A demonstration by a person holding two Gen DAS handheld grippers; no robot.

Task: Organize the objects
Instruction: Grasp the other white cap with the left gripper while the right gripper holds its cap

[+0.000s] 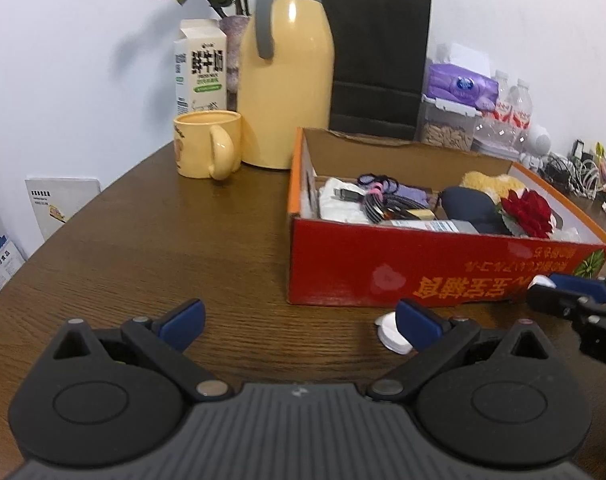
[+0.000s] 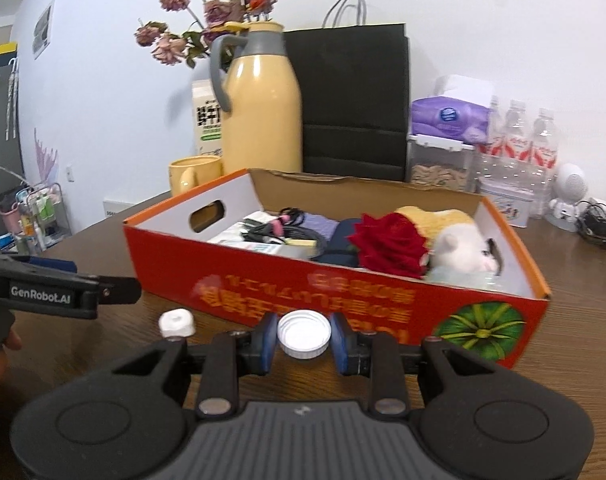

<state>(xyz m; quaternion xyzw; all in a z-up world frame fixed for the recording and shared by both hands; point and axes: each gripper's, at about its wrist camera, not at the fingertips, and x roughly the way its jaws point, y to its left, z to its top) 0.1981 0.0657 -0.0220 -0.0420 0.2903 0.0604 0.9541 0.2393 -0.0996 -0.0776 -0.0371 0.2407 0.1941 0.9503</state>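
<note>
Wooden table [image 1: 143,240]: only the right view shows right fingers [image 2: 304,334] clamping a white cap [image 2: 304,334]; left fingers [image 1: 299,322] gape empty.

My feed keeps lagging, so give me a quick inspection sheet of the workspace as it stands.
Surface: brown wooden table, bare in front of the box.
Job's things: white bottle cap in the right tool; second white cap on the table; red cardboard box holding a red rose and plush toy.
Clutter: yellow thermos, yellow mug, milk carton, black paper bag.
Grippers: left tool open, empty.
Cables: tangle at far right.
Surroundings: white wall.
</note>
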